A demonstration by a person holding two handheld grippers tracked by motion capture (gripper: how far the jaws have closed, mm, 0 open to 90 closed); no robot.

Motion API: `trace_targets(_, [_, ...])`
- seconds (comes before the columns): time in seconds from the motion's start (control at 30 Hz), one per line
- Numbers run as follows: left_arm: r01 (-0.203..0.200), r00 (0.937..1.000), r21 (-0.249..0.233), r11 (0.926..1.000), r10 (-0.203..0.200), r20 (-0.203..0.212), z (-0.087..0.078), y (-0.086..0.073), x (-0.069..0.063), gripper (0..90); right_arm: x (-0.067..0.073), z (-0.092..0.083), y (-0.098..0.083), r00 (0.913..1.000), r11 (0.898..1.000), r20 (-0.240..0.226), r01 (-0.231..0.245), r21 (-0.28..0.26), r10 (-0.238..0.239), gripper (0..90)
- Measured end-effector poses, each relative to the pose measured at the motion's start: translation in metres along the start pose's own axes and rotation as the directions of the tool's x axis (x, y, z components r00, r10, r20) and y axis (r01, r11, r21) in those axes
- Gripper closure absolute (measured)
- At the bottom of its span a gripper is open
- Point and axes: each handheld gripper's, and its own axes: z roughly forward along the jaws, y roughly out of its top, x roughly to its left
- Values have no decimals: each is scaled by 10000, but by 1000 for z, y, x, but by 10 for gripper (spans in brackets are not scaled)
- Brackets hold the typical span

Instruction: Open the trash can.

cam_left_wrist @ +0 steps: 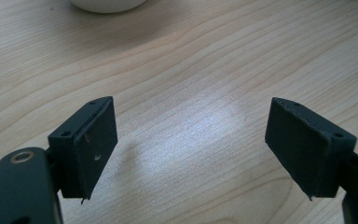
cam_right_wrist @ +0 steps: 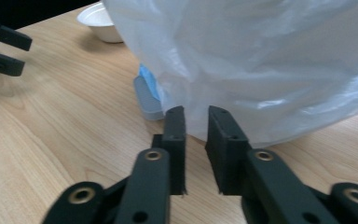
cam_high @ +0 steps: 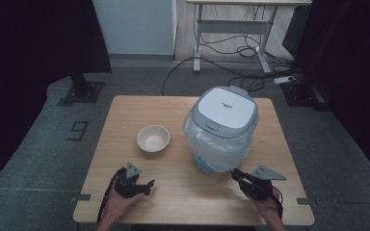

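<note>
Bin (cam_high: 224, 127): white-lidded, wrapped in a translucent plastic bag (cam_right_wrist: 261, 65), standing right of centre on tabletop (cam_high: 183, 192). Right claw (cam_right_wrist: 196, 128): near right, just short of the bag's lower edge, jaws almost together, nothing pinched. Left claw (cam_left_wrist: 191, 144): near left, spread wide over bare wood, released. White bowl (cam_high: 153, 138): left of bin, apart.

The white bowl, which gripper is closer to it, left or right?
Left. The left gripper sits just below the white bowl, jaws open toward it. The right gripper is farther off, at the foot of the bagged bin.
</note>
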Motion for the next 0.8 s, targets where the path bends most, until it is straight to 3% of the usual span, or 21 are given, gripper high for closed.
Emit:
trace_targets(0.13, [35,10000,10,10000,-35,-9,0,0,1,171,1,5,1,9998,9998,-150,129,128,-127,892])
trace_targets(0.8, [285,9996,126,9995,-285,-21,0,1,2,177,18,29,12,9960,9983,-748,518,271,-496,894])
